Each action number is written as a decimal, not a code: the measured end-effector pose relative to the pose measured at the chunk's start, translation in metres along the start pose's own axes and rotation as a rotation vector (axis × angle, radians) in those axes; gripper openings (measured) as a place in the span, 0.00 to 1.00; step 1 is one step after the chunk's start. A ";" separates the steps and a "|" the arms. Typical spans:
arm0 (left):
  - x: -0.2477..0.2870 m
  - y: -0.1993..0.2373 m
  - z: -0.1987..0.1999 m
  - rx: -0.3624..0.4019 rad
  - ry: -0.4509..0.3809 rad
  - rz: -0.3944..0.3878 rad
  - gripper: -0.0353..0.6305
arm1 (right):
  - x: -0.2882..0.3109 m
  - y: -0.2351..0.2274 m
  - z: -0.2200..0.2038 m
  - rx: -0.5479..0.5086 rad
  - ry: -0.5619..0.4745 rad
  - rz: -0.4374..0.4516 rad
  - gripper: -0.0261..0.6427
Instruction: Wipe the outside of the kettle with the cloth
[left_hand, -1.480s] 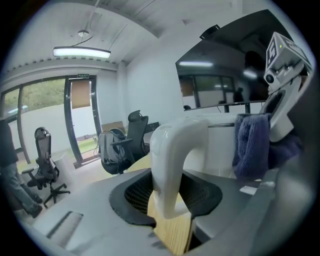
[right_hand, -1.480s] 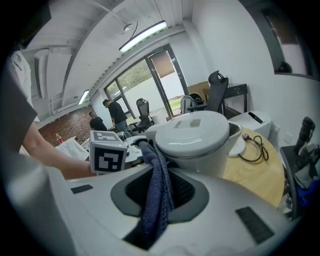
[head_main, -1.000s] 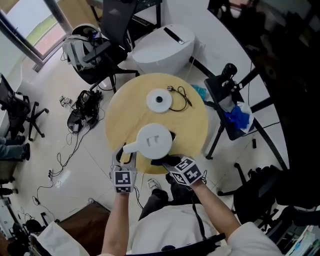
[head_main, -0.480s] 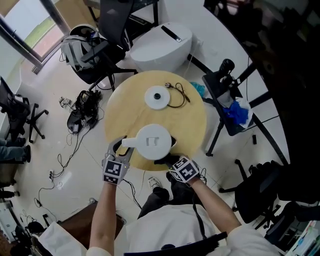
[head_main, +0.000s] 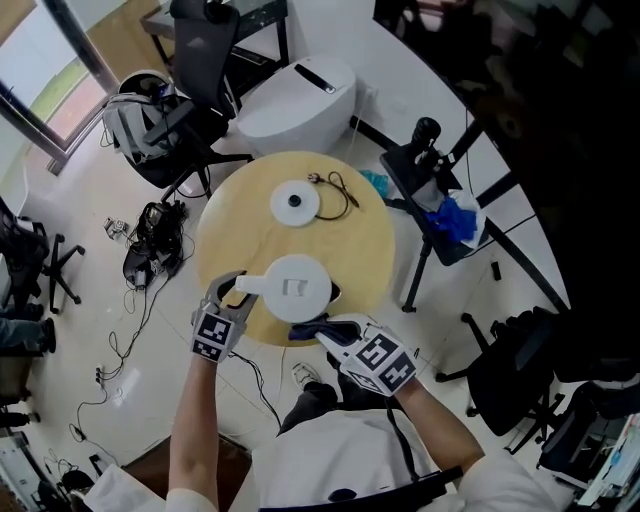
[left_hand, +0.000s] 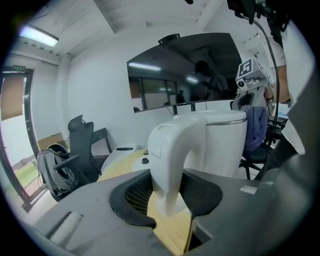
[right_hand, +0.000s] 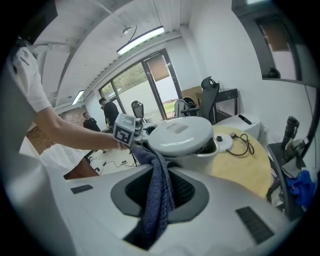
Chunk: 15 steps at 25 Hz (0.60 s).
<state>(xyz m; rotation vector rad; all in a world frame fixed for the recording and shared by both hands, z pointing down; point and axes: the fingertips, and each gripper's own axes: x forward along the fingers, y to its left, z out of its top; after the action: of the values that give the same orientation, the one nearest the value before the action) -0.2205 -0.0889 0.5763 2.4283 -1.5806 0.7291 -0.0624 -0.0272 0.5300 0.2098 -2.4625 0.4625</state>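
A white kettle (head_main: 297, 288) stands near the front edge of the round wooden table (head_main: 370, 250). My left gripper (head_main: 232, 297) is shut on the kettle's white handle (left_hand: 172, 160), which rises between the jaws in the left gripper view. My right gripper (head_main: 322, 331) is shut on a dark blue cloth (right_hand: 156, 192) that hangs between its jaws and lies against the kettle's near side (right_hand: 182, 137). The same cloth (left_hand: 255, 127) shows beside the kettle body in the left gripper view.
The kettle's round base (head_main: 294, 203) with its black cord (head_main: 338, 188) lies at the table's far side. Office chairs (head_main: 200, 60), a backpack (head_main: 130, 125), a white cabinet (head_main: 295, 100) and a stand with blue cloths (head_main: 455, 220) ring the table. Cables litter the floor (head_main: 140, 250).
The right gripper rose with the cloth along the kettle's near side. The left gripper rolled on the handle, and the whole view shifted a little.
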 end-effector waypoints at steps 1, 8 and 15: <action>0.001 0.000 0.000 0.009 0.006 -0.013 0.30 | -0.002 0.001 0.002 -0.001 -0.009 -0.005 0.14; 0.006 -0.001 0.003 0.055 0.052 -0.088 0.30 | 0.026 -0.016 -0.042 0.075 0.054 -0.015 0.14; 0.009 0.001 0.005 0.084 0.072 -0.109 0.29 | 0.083 -0.059 -0.125 0.183 0.220 -0.029 0.14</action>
<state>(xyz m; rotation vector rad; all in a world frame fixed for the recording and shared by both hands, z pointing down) -0.2166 -0.0988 0.5757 2.4930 -1.4064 0.8689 -0.0453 -0.0381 0.6902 0.2550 -2.2005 0.6629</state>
